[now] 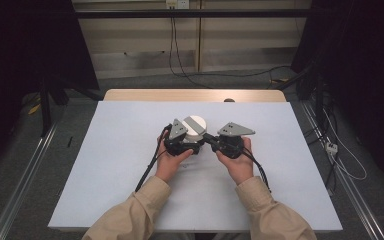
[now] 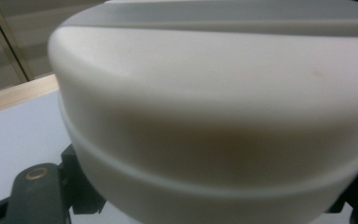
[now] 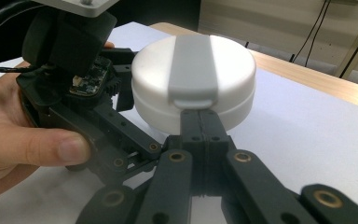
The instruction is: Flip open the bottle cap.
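Jaws of both grippers at a round white box on the surface.

The left gripper (image 1: 192, 141) has its jaws clamped around the box (image 1: 196, 126): in the left gripper view the box's white side wall (image 2: 214, 130) sits right against the camera, with a black jaw at each lower corner. The right gripper (image 3: 200, 122) has its jaws pressed flat together, nothing between them, their tips just under the end of the grey strip (image 3: 193, 65) that runs across the box's lid (image 3: 228, 60); whether they touch it I cannot tell. The box stands upright on the white surface (image 1: 120, 150), about mid-width and toward its far half. A hand (image 1: 172, 162) holds the left gripper, another hand (image 1: 237, 165) the right, both in tan sleeves (image 1: 130, 215).
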